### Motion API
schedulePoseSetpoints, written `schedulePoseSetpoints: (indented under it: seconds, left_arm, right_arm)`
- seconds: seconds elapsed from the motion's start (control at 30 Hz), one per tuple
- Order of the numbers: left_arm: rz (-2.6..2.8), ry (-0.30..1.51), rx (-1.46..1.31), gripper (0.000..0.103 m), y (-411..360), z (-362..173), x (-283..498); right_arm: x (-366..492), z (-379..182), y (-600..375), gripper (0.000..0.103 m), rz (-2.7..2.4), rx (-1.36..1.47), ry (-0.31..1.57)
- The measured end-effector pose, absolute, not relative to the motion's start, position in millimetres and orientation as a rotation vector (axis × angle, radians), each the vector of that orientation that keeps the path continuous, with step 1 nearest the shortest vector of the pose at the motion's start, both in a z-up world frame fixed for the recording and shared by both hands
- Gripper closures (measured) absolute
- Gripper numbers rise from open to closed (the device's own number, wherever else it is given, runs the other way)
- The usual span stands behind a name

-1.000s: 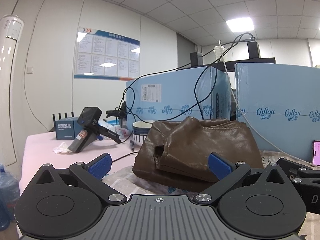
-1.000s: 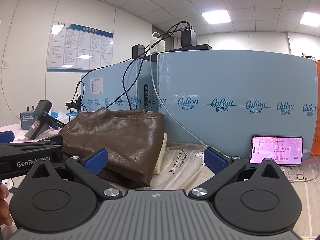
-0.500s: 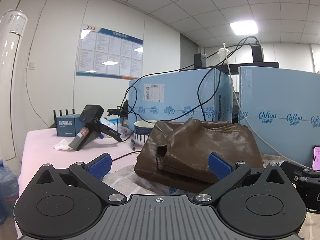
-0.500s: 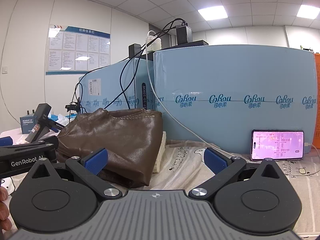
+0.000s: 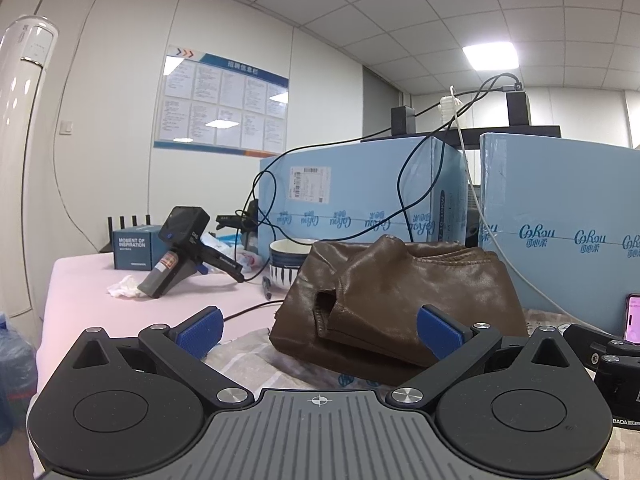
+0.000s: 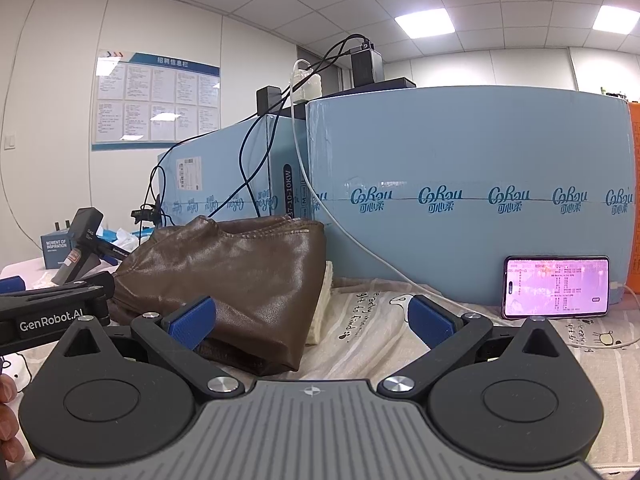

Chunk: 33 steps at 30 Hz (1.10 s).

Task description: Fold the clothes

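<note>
On the printed cloth (image 6: 372, 320) covering the desk, a brown leather garment (image 5: 400, 296) is found already folded into a compact bundle against the blue cartons (image 6: 460, 200). Left tongs (image 5: 320, 326) and right tongs (image 6: 312, 320) are both spread wide and nothing is held. The fold is judged essentially complete; any next move would call for a closer approach to press or square the bundle. The garment's underside and far edge are hidden. A phone (image 6: 556, 286) stands near.
</note>
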<state>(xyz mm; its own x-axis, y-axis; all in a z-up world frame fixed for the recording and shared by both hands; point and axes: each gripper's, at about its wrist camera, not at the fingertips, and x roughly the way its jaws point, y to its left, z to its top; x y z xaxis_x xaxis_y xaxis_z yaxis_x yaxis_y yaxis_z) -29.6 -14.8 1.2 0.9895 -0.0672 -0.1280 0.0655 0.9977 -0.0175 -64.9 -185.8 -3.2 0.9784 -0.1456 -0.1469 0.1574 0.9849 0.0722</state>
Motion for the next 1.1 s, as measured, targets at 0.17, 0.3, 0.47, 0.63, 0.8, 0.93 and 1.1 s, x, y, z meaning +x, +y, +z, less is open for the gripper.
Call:
schedulePoseSetpoints:
  seconds: [0.17, 0.3, 0.47, 0.63, 0.8, 0.93, 1.1]
  left_arm:
    - [-0.067, 0.13, -0.015, 0.0, -14.6, 1.5, -29.9]
    - [-0.07, 0.131, -0.018, 0.0, -13.7, 1.5, -29.6]
    - [-0.074, 0.131, -0.024, 0.0, -12.9, 1.3, -29.5]
    - [-0.075, 0.133, -0.025, 0.0, -12.8, 1.2, -29.4]
    - [-0.074, 0.133, -0.025, 0.0, -12.7, 1.4, -28.7]
    - [-0.073, 0.134, -0.027, 0.0, -12.2, 1.3, -28.7]
    - [-0.072, 0.132, -0.028, 0.0, -11.7, 1.4, -29.7]
  right_arm:
    - [-64.5, -3.2, -186.4, 0.0, -0.153, 0.088, 0.145]
    - [-64.3, -3.6, -187.5, 0.0, -0.154, 0.093, 0.148]
    - [-63.8, -3.8, -188.7, 0.0, -0.157, 0.098, 0.151]
    - [-63.8, -4.0, -188.4, 0.0, -0.157, 0.098, 0.153]
    - [-63.8, -4.0, -188.4, 0.0, -0.157, 0.098, 0.154]
    - [-63.8, -4.1, -188.2, 0.0, -0.157, 0.099, 0.153]
    - [-63.7, -4.1, -188.2, 0.0, -0.157, 0.099, 0.153]
